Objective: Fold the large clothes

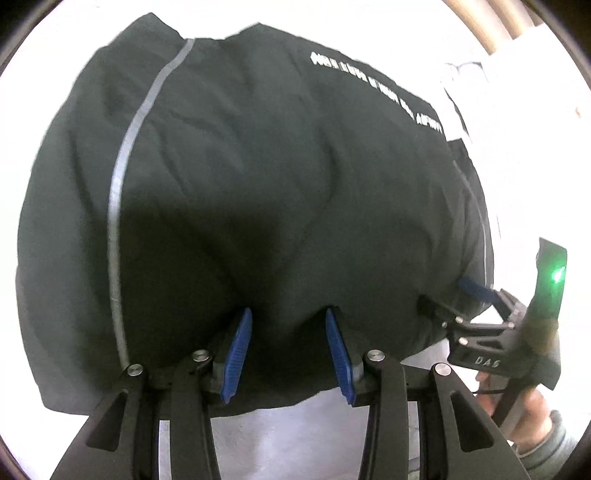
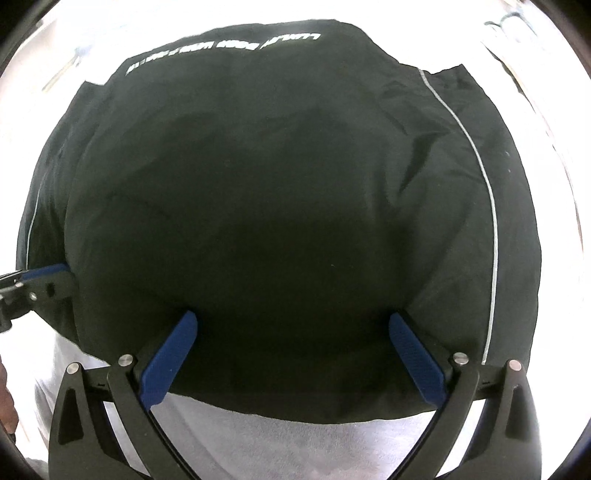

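Observation:
A black garment (image 1: 277, 166) with grey piping and a line of white lettering lies folded in a thick bundle on a white surface (image 1: 295, 435). My left gripper (image 1: 288, 314) stands at its near edge, jaws half apart. The tips touch the cloth and the blue inner pads (image 1: 236, 354) are bare. My right gripper (image 2: 293, 315) is wide open over the garment (image 2: 277, 184), one tip on each side of a broad stretch of cloth and nothing pinched. In the left wrist view the right gripper (image 1: 441, 291) sits at the bundle's right corner. The left gripper's fingers (image 2: 48, 271) show at the left edge of the right wrist view.
A hand (image 1: 532, 406) in a grey sleeve holds the right gripper's handle. White fabric (image 1: 517, 110) lies beyond the garment at the upper right, with a wooden strip (image 1: 480, 22) behind it. A band of the white surface (image 2: 295, 443) shows in front of the bundle.

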